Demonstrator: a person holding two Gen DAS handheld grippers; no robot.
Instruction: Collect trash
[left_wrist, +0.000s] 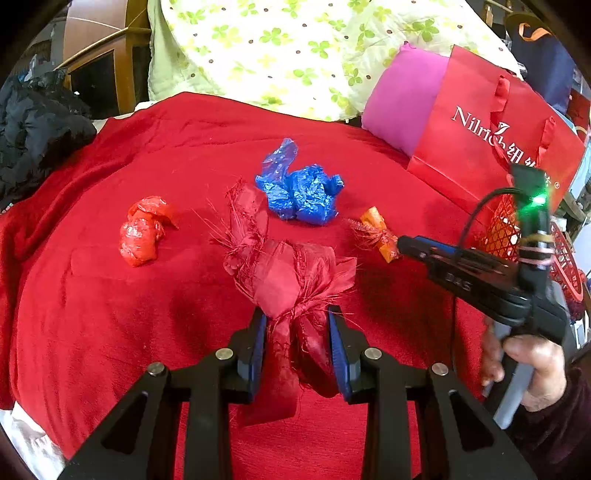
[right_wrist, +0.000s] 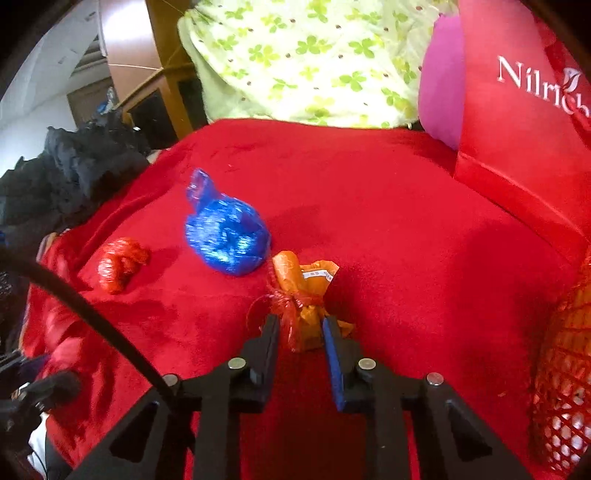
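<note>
A crumpled dark red fabric scrap (left_wrist: 284, 284) is pinched between the blue pads of the left gripper (left_wrist: 297, 325). Its long axis runs away from the camera toward the far edge of the red blanket (left_wrist: 110, 332): the frayed, bunched end is fanned out beyond the fingertips and a loose tail is hung back between the arms. So that claw is pressed together on the fabric, no gap to be seen.

Over on the right, the small orange wrapper with red netting (right_wrist: 301, 295) is clamped by the right gripper (right_wrist: 301, 326). The wrapper's length is pointed up and slightly left, away from the jaws, with a white label strip shown near its top. It's lying toward the right side of the blanket, roughly mid-depth.

Two more bits of trash are left on the blanket: a blue plastic bag (left_wrist: 301, 192) balled up near the middle, with a twisted tip stuck up toward the far edge, and a red plastic bag (left_wrist: 142, 230) wadded up toward the left side, well apart from the blue one.

A red paper bag (left_wrist: 491, 147) is stood at the far right corner, with a pink cushion (left_wrist: 402, 99) tucked behind it and a red mesh basket (right_wrist: 565, 387) just below at the right edge. A green floral quilt (left_wrist: 288, 48) is draped along the far edge, and a black jacket (left_wrist: 33, 129) is piled at the left.
</note>
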